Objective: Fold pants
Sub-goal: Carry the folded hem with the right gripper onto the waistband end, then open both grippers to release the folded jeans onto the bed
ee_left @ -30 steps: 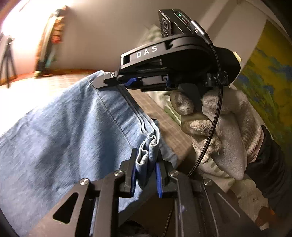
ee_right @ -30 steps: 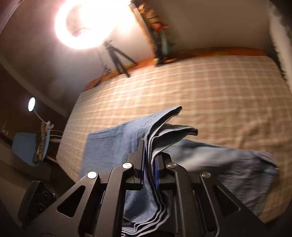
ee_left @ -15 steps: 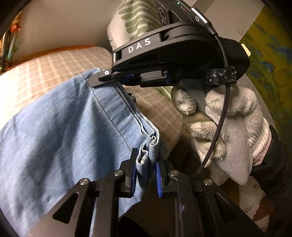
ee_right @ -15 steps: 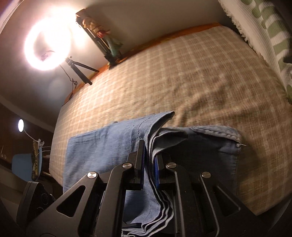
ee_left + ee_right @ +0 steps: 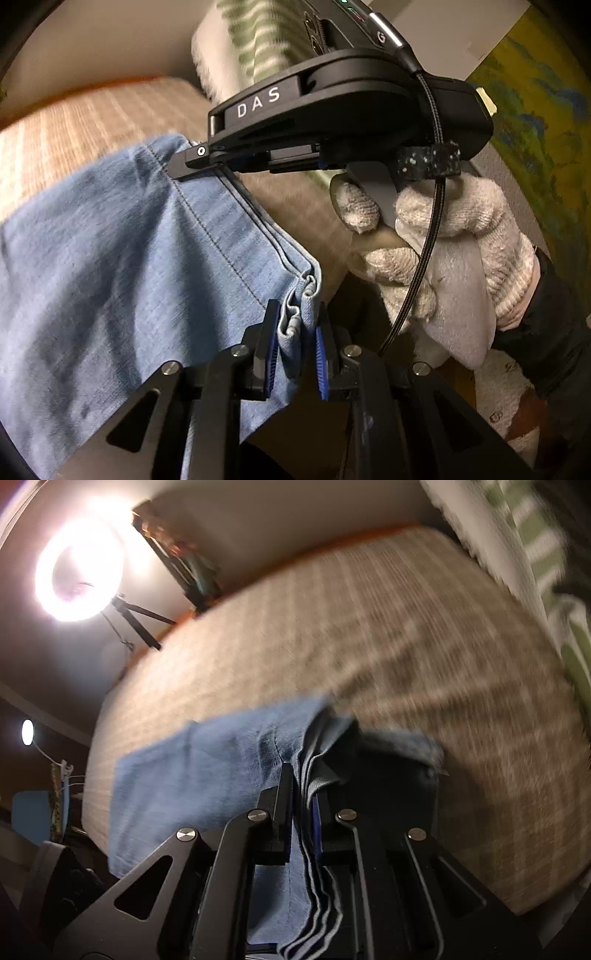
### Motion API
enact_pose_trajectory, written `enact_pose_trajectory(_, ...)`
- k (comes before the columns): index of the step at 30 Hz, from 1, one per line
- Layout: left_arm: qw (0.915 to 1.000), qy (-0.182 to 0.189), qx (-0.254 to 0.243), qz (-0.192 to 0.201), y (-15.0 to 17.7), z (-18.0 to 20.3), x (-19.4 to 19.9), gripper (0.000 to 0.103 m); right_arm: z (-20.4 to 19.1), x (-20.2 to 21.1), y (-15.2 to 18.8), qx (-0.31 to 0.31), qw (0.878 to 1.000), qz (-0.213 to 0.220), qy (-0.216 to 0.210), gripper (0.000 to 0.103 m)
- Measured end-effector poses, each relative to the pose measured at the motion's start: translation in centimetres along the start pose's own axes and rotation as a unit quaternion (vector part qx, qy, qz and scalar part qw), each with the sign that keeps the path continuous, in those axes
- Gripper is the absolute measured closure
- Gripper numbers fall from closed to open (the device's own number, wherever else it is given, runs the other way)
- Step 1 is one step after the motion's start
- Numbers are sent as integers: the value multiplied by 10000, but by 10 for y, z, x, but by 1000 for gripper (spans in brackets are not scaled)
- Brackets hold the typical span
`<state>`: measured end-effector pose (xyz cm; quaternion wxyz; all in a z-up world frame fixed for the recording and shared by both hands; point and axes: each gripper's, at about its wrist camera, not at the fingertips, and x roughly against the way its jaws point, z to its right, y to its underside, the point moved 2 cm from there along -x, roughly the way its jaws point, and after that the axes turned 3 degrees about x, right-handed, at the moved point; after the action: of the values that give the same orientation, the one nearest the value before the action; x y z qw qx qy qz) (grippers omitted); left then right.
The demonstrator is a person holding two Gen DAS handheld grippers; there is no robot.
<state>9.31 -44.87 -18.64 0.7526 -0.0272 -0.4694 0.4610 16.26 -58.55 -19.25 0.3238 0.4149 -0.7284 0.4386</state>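
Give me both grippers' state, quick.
Left gripper: shut on the jeans edge.
Right gripper: shut on the same jeans' stacked edges.

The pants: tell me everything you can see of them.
The pants are light blue denim with darker stitched seams, folded so several layered edges show. The left claw is shut on a bunched edge; the right claw is shut on a stack of grey-edged layers. The cloth between them hangs slack. In the right wrist view part of the pants lies on the checked bedspread, a darker lower layer showing right of the claw. That view is blurred.
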Motion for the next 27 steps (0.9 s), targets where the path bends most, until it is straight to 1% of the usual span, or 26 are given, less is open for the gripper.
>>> enact_pose_trajectory(2,9999,-3,56,-161,3,-4,-8,89,9,-7,7,-107,9999,-42,-102,94)
enact_pose_trajectory(4,9997,6,17,-234,6,-5,-8,88,15,-8,8,-193,9993,-29,-314,94)
enact_pose_trajectory(7,9996,-150,-42,-243,6,-7,-1,88,22,-7,4,-301,9975,-130,-618,92)
enact_pose_trajectory(10,9993,-340,-77,-102,8,-15,18,88,27,-4,-3,-423,9952,-33,-884,87)
enact_pose_trajectory(11,9989,-445,-101,-65,10,-14,26,86,28,-5,-6,-457,9947,-17,-926,85)
enact_pose_trajectory(12,9984,-550,-100,-32,13,-17,35,84,29,-8,-8,-511,9938,-38,-991,77)
enact_pose_trajectory(14,9969,-782,-90,33,20,-26,53,84,32,-16,-12,-678,9895,-155,-1266,63)
enact_pose_trajectory(16,9949,-1000,-35,98,27,-34,70,84,34,-20,-12,-837,9858,-245,-1434,62)
enact_pose_trajectory(17,9935,-1134,32,129,36,-43,84,84,34,-19,-11,-819,9852,-261,-1485,62)
enact_pose_trajectory(19,9902,-1384,92,175,45,-56,98,84,29,-14,-7,-552,9892,-289,-1325,62)
enact_pose_trajectory(21,9850,-1708,180,164,51,-76,109,84,22,-6,-4,-252,9927,-195,-1164,63)
enact_pose_trajectory(23,9816,-1871,381,58,60,-98,116,84,16,-2,-3,-88,9934,-164,-1133,63)
enact_pose_trajectory(24,9793,-1966,471,-7,64,-107,116,84,13,-1,-4,22,9946,-143,-1024,63)
enact_pose_trajectory(25,9782,-2012,521,-54,68,-115,116,84,10,-1,-5,155,9965,-123,-812,63)
enact_pose_trajectory(27,9769,-2036,627,-148,76,-127,112,84,12,-3,-9,154,9981,-95,-590,62)
